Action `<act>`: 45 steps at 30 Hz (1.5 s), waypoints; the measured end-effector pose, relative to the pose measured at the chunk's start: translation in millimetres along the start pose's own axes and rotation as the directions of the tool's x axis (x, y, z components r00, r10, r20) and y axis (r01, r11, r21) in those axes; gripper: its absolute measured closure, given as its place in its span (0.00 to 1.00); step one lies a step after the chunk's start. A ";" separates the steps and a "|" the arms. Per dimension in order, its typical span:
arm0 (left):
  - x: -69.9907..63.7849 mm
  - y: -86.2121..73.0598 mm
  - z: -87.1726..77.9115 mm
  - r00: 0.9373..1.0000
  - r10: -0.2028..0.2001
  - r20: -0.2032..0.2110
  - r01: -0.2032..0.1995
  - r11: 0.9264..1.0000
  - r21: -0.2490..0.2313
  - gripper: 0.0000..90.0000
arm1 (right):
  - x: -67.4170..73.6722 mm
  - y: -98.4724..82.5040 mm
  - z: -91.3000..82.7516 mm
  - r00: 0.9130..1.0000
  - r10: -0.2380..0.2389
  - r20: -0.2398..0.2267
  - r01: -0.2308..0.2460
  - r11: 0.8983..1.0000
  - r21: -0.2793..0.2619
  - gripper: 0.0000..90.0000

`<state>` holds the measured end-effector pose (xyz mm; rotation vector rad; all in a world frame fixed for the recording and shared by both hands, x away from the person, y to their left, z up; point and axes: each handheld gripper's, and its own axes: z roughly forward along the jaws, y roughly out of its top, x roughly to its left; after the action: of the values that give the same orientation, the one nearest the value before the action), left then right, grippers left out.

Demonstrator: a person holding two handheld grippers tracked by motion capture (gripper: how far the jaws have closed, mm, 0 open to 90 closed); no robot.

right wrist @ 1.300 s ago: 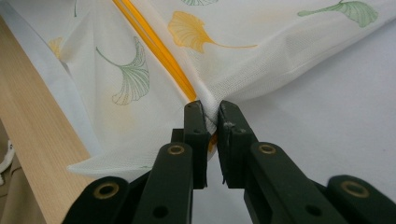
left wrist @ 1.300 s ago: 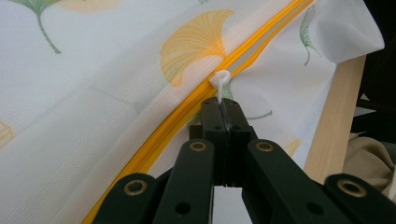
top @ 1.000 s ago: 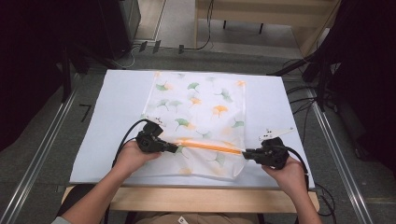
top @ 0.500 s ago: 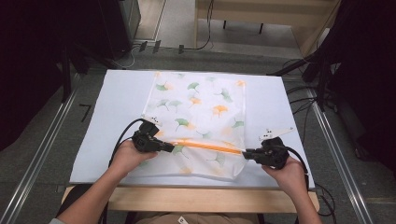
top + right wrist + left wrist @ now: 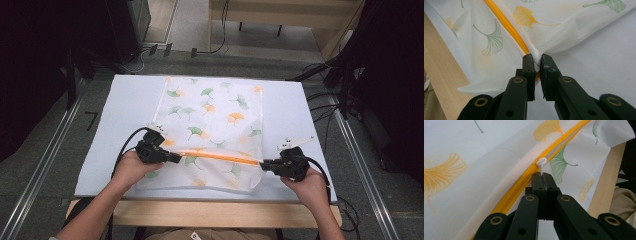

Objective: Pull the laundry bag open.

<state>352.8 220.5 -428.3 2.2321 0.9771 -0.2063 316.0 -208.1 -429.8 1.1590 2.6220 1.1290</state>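
High view: a white mesh bag with ginkgo-leaf print lies flat on the white-covered tabletop, its orange zipper running left to right along the near part. Left tool is pressed together on the white zipper pull. Right tool pinches the bag fabric at the zipper's right end.

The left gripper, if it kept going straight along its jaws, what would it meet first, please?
The left gripper, shut on the white zipper pull, points along the orange zipper of the white leaf-printed mesh bag; it would likely run into the right gripper at the far end.
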 end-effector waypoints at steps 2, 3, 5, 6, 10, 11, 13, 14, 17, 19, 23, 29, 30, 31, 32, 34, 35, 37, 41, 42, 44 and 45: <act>1.1 -1.7 -1.4 1.000 -0.002 0.000 0.002 1.000 0.002 1.00 | 0.1 0.0 0.2 1.000 0.000 0.001 0.000 1.000 0.001 0.94; 1.1 -1.7 -1.4 1.000 -0.002 0.000 0.002 1.000 0.002 1.00 | 0.1 0.0 0.2 1.000 0.000 0.001 0.000 1.000 0.001 0.94; 1.4 -2.2 -2.4 1.000 -0.007 -0.003 0.007 1.000 0.002 1.00 | -0.2 0.0 0.3 1.000 0.003 0.003 -0.003 1.000 0.002 0.94; 2.3 -2.5 -2.9 1.000 -0.003 0.000 0.003 1.000 0.004 1.00 | -0.4 0.0 0.4 1.000 0.002 0.002 -0.002 1.000 0.001 0.94; 2.6 -2.5 -2.9 1.000 -0.006 0.003 0.006 1.000 0.006 1.00 | -0.3 0.0 0.5 1.000 0.003 0.003 -0.003 1.000 0.002 0.94; 2.6 -2.5 -2.9 1.000 -0.006 0.003 0.006 1.000 0.006 1.00 | -0.3 0.0 0.5 1.000 0.003 0.003 -0.003 1.000 0.002 0.94; 2.5 -2.5 -2.8 1.000 -0.007 0.004 0.007 1.000 0.007 1.00 | -0.6 -0.2 0.4 1.000 0.000 0.003 0.000 1.000 0.003 0.94; 2.6 -2.5 -2.7 1.000 -0.008 0.004 0.008 1.000 0.007 1.00 | -0.7 -0.1 0.3 1.000 -0.001 0.004 0.001 1.000 0.001 0.94; 2.5 -2.4 -2.6 1.000 -0.011 0.002 0.011 1.000 0.007 1.00 | -0.6 -0.1 0.3 1.000 -0.001 0.003 0.001 1.000 0.001 0.94; 2.5 -2.5 -2.7 1.000 -0.012 0.003 0.012 1.000 0.008 1.00 | -0.5 -0.1 0.3 1.000 0.001 0.003 -0.001 1.000 0.002 0.94; 2.9 -2.5 -2.9 1.000 -0.014 0.007 0.014 1.000 0.010 1.00 | -0.5 -0.1 0.2 1.000 0.000 0.003 0.000 1.000 0.001 0.94; 4.1 -2.7 -3.1 1.000 -0.014 0.005 0.014 1.000 0.012 1.00 | -0.5 0.0 0.3 1.000 0.000 0.003 0.000 1.000 0.001 0.94; 4.3 -2.9 -3.4 1.000 -0.016 0.000 0.016 1.000 0.014 1.00 | -1.0 -0.2 0.1 1.000 -0.002 0.003 0.002 1.000 0.002 0.94; 4.7 -3.3 -3.7 1.000 -0.021 0.002 0.021 1.000 0.013 1.00 | -1.0 -0.2 0.1 1.000 -0.002 0.003 0.002 1.000 0.002 0.94; 6.0 -4.5 -5.4 1.000 -0.018 -0.002 0.018 1.000 0.020 1.00 | -1.1 -0.2 0.1 1.000 -0.002 0.003 0.002 1.000 0.001 0.94; 8.9 -7.4 -8.7 1.000 -0.022 -0.007 0.022 1.000 0.017 1.00 | -1.4 -0.4 0.0 1.000 -0.002 0.004 0.002 1.000 0.002 0.94; 8.9 -7.4 -8.7 1.000 -0.022 -0.007 0.022 1.000 0.017 1.00 | -1.4 -0.4 0.0 1.000 -0.002 0.004 0.002 1.000 0.002 0.94; 10.5 -9.8 -11.5 0.999 -0.031 -0.010 0.031 0.999 0.014 1.00 | -1.2 -0.3 0.3 1.000 -0.002 0.004 0.002 1.000 0.003 0.94; 13.9 -14.0 -15.9 0.999 -0.037 -0.018 0.038 0.999 0.016 1.00 | -0.6 -0.2 0.5 1.000 0.004 0.005 -0.004 1.000 0.009 0.94; 15.0 -15.5 -17.2 0.999 -0.045 -0.020 0.045 0.999 0.009 1.00 | -0.8 -0.2 0.6 1.000 0.004 0.006 -0.004 1.000 0.009 0.94; 15.3 -15.4 -17.8 0.999 -0.041 -0.017 0.041 0.999 0.010 1.00 | -0.7 0.0 0.7 1.000 0.005 0.003 -0.005 1.000 0.009 0.94; 14.8 -15.3 -17.0 0.999 -0.045 -0.022 0.045 0.999 0.007 1.00 | -0.5 0.0 1.0 1.000 0.005 0.006 -0.005 1.000 0.009 0.94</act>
<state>350.5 247.6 -429.3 2.2251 1.0400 -0.2069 316.8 -207.9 -430.6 1.1693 2.6241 1.1132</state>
